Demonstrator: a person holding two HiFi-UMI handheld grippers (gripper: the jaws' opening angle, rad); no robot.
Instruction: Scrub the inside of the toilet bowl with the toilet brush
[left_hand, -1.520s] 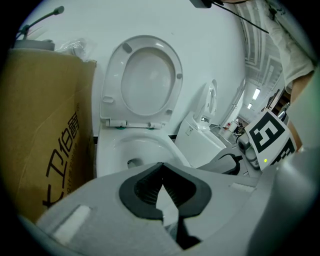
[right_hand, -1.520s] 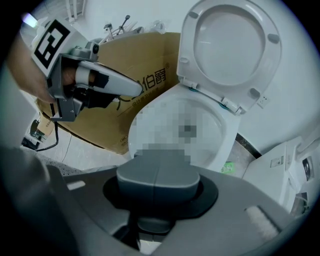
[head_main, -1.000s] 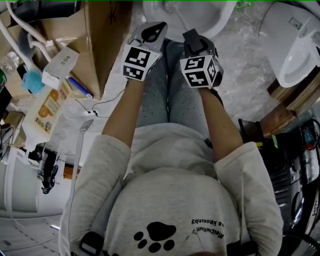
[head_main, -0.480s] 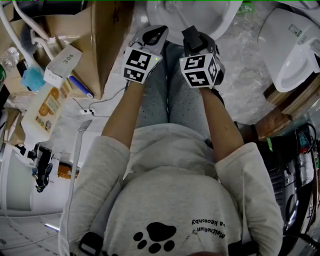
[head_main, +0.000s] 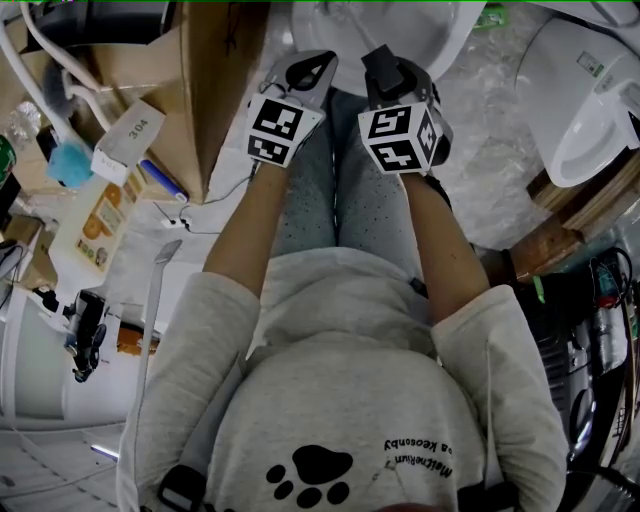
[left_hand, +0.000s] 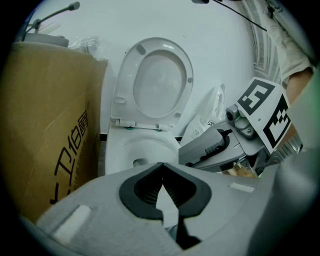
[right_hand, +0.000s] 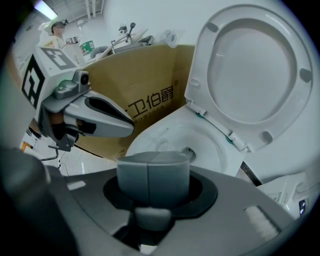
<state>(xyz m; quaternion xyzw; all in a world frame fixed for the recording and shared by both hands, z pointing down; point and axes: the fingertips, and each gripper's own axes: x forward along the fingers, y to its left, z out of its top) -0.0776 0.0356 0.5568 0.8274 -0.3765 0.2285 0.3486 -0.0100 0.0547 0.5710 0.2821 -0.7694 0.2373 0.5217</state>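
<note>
my left gripper (left_hand: 161, 167) and right gripper (right_hand: 148, 172), both fingers pressed together, empty, unmoved; one toilet bowl (right_hand: 202, 145) ahead.

White toilet bowl (left_hand: 142, 150) stands open just beside the cardboard box (left_hand: 50, 125), its oval seat (left_hand: 155, 85) raised upright at the back, the drain hole visible at the bottom.

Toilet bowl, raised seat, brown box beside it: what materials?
Toilet bowl: likely glazed ceramic, white with glossy highlights.
Seat: probably moulded plastic, smooth white, with small bumper pads and a hinge at its base.
Box: cardboard, matte brown, with printed characters and a folded corner.
</note>
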